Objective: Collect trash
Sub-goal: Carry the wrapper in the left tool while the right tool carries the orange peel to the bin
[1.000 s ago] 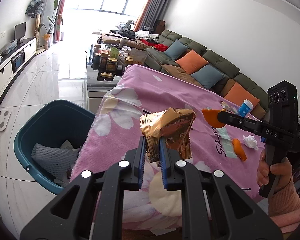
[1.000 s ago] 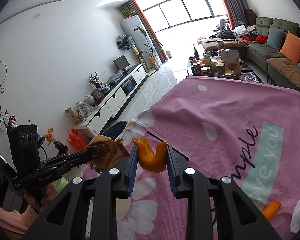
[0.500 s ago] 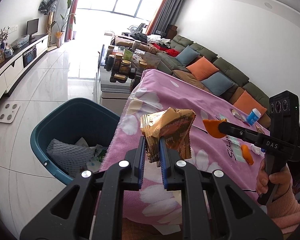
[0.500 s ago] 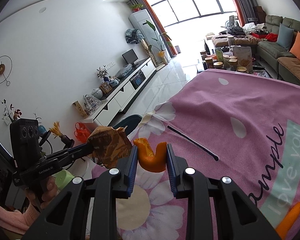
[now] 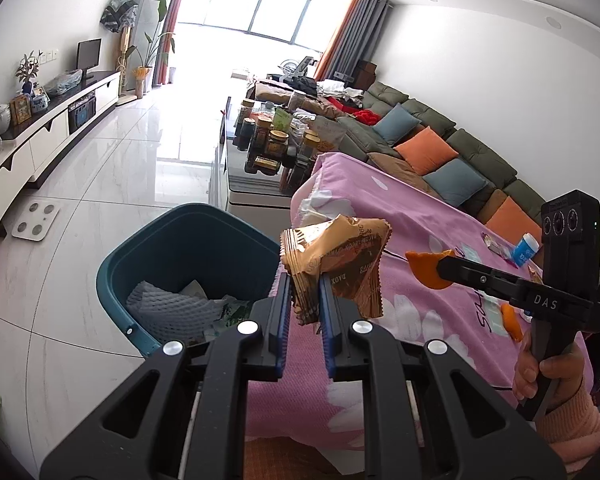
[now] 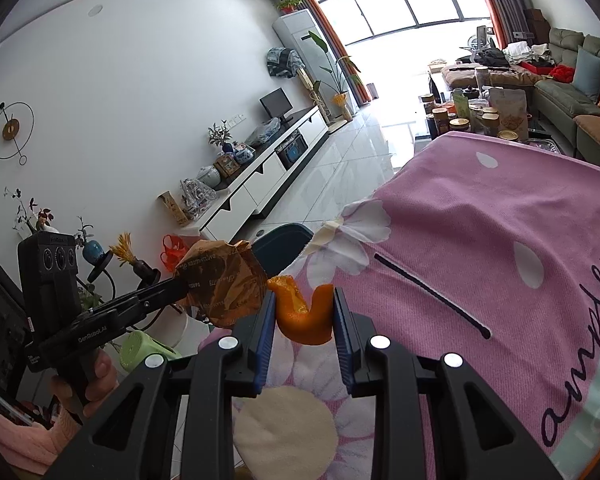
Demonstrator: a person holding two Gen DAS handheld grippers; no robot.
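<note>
Between the jaws of the left gripper (image 5: 305, 304), a crumpled brown snack wrapper (image 5: 336, 264) is clamped by its lower edge, the rest standing up above the fingertips. The grip is narrow and firm, evidently so the light foil does not slip in carriage. Below and to the left of this gripper stands the teal bin (image 5: 188, 264), already holding white foam netting and paper scraps; the wrapper is not yet over its opening.

To the right, the right gripper (image 6: 303, 316) is closed on a curled piece of orange peel (image 6: 302, 312), pinched across its width. Beneath and ahead of it lies the pink flowered cloth (image 6: 480, 216). Beyond the right gripper, further peel (image 5: 510, 318) and a small blue-and-white container (image 5: 526, 250) remain on the cloth. Judgement: both items are in transit to the bin; release is pending.
</note>
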